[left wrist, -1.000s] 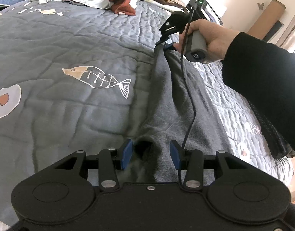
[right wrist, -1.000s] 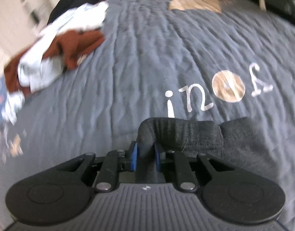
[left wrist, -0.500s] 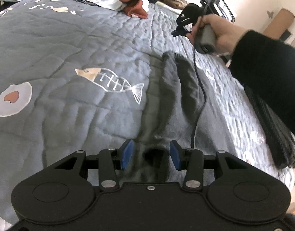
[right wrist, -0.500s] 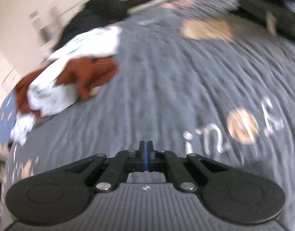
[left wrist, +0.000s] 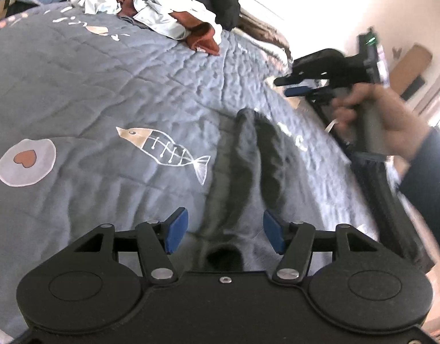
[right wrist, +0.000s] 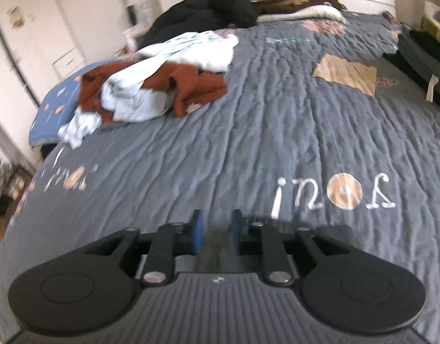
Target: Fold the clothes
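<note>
Left wrist view. The left gripper [left wrist: 223,230] sits at the bottom centre, its blue pads [left wrist: 177,229] spread well apart; its jaws have just been opening. The dark grey garment [left wrist: 243,172], the thing being folded, lies as a long narrow strip on the quilt [left wrist: 105,86], running from the lower centre up to mid-frame. Its near end lies between the pads, but neither pad presses on it. At upper right a hand [left wrist: 377,120] carries the right gripper [left wrist: 294,86], lifted clear of the cloth.

Right wrist view. The right gripper's jaws stand a little apart with only quilt behind the gap; they have just been opening, and nothing is between them. A heap of unfolded clothes [right wrist: 151,86] lies at upper left.

Risks, as judged from here. Both grippers are free of the garment, so the strip is held only by its own weight. The two raised ridges along it look loosely set and could slump or spread, spoiling the fold line. If the left gripper draws away low, a pad may catch the near end and drag it askew. A regrasp that pinches quilt together with cloth would lift the bedding and skew the strip.
</note>
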### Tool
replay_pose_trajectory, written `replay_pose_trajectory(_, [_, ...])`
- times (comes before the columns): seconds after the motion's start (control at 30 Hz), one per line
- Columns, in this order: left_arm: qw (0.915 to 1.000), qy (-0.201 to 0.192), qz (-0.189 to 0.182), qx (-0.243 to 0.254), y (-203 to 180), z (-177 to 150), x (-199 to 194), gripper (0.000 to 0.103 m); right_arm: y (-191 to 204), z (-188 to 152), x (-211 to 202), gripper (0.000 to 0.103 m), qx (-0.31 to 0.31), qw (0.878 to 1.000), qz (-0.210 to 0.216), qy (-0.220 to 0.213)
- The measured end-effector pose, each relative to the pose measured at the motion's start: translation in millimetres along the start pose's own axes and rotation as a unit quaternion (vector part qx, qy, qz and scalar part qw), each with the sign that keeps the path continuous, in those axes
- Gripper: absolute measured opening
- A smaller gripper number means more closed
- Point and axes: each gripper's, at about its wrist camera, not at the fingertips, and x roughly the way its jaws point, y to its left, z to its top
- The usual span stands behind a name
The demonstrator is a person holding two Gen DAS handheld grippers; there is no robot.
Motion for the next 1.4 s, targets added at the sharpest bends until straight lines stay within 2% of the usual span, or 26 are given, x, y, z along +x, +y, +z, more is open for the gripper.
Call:
replay_pose_trajectory(0.03, [0.9999, 0.005, 0.009, 0.01, -1.7, -2.0, 2.4, 0.057, 2.3, -8.1, -9.2, 0.036, -0.017, 1.0, 0.001, 0.001])
replay_pose_trajectory(0.17, [0.9989, 0.019, 0.023, 0.036, -6.9, -10.1, 8.0, 0.057, 11.7, -37.2, -25.6, 0.039, -0.074, 0.997, 0.011, 0.025])
replay_pose_trajectory(0.2, [0.9988, 0.023, 0.02, 0.039, -7.7, -12.1, 9.0, 0.053, 13.9, -44.5, -27.6, 0.039, -0.086, 0.996, 0.014, 0.034])
replay_pose_trajectory(0.23, [0.9987, 0.027, 0.016, 0.041, -8.4, -14.0, 10.2, 0.047, 16.3, -49.9, -24.2, 0.039, -0.098, 0.994, 0.01, 0.041])
replay_pose_trajectory(0.4, [0.9982, 0.051, 0.0, 0.031, -7.7, -21.7, 18.6, 0.045, 24.0, -63.0, 6.2, 0.039, -0.119, 0.991, -0.012, 0.062])
replay_pose_trajectory(0.63, [0.9969, 0.069, 0.006, 0.036, -9.6, -26.2, 28.0, 0.045, 21.2, -55.1, 56.5, 0.041, -0.116, 0.989, -0.056, 0.067])
replay_pose_trajectory(0.97, [0.9957, 0.089, 0.011, 0.025, -5.3, -29.8, 35.5, 0.045, 13.1, -61.8, 84.6, 0.054, -0.113, 0.989, -0.047, 0.079])
replay_pose_trajectory(1.2, [0.9951, 0.094, 0.015, 0.027, -4.1, -31.4, 39.0, 0.045, 9.5, -59.5, 81.2, 0.056, -0.11, 0.99, -0.031, 0.077])
replay_pose_trajectory(1.4, [0.9951, 0.091, 0.017, 0.035, -6.1, -31.8, 39.4, 0.045, -1.2, -68.0, 35.1, 0.056, -0.077, 0.996, 0.002, 0.048])
